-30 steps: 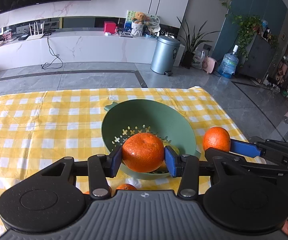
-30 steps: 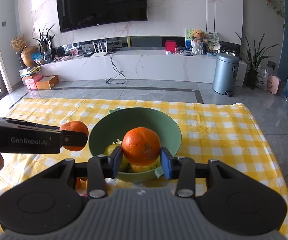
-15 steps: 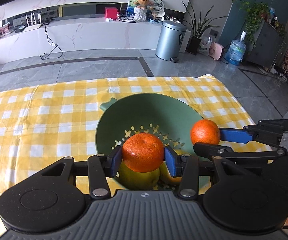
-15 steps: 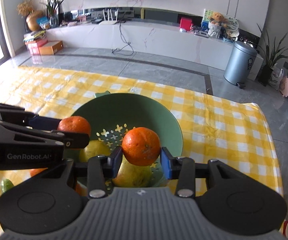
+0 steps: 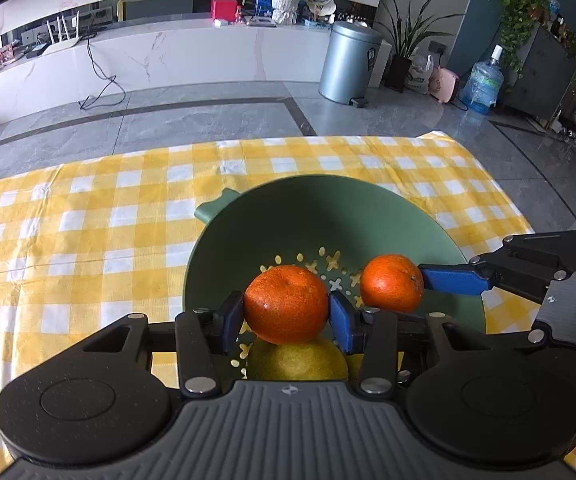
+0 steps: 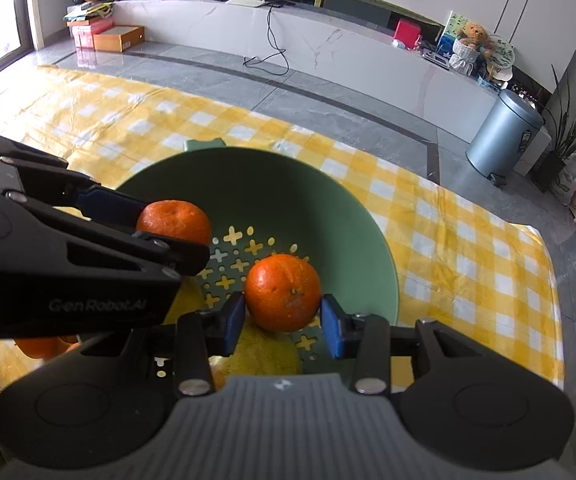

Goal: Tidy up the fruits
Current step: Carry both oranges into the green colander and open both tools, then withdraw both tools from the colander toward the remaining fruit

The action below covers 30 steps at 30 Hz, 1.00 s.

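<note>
Over green colander (image 5: pixel 440 232), orange (image 5: pixel 285 303) clamped in left tool (image 5: pixel 286 320) (right likewise)

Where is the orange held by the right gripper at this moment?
The orange sits between the right gripper fingers over the green colander, right of the left gripper's orange, above a yellow fruit.

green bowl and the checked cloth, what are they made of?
Bowl: likely moulded plastic, matte; even colour, cross-shaped drain holes cut through its bottom, moulded tab at the rim. Cloth: probably woven fabric, though coated vinyl is possible; it creases and shows little shine.
</note>
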### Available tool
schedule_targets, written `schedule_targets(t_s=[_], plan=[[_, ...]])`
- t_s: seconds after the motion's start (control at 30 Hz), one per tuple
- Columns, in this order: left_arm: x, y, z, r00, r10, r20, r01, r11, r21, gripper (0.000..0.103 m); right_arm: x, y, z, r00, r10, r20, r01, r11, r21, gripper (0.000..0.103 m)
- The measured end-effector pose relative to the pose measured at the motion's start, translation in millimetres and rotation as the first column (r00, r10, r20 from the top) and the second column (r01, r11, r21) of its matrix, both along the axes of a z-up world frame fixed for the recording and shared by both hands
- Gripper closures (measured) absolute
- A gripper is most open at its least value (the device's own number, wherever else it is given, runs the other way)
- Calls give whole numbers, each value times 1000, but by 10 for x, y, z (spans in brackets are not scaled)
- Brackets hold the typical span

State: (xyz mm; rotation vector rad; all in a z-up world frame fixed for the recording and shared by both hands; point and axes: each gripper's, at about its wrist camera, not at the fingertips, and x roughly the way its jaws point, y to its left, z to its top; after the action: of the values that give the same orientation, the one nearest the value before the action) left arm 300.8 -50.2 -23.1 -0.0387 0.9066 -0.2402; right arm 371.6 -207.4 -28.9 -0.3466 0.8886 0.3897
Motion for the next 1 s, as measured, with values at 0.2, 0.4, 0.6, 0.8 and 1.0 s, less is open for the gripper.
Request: schedule_targets(t_s=[0.2,0.4,0.6,0.8,1.0], plan=[[32,-9,-4,1000,-2,-4,2,1000,3,51,48,27,-42,1000,-5,-3,5,1000,-9,65],[21,-5,-38,1000,13,-1,-13,1000,0,50,42,37,-35,1000,-18,-7,17,1000,-7,65],[-3,6,-31,1000,18,-9,-18,1000,-10,45,24,45,-33,1000,-25,-6,25,999,-19,62],[-125,3,109,1000,12,19,-12,1000,-13,38,-33,8,36,999,-40,-16,40,999,-8,46],[-320,13,312,999,17,28,-18,1000,12,38,-198,33,195,999,-31,-11,30,999,-17,37]])
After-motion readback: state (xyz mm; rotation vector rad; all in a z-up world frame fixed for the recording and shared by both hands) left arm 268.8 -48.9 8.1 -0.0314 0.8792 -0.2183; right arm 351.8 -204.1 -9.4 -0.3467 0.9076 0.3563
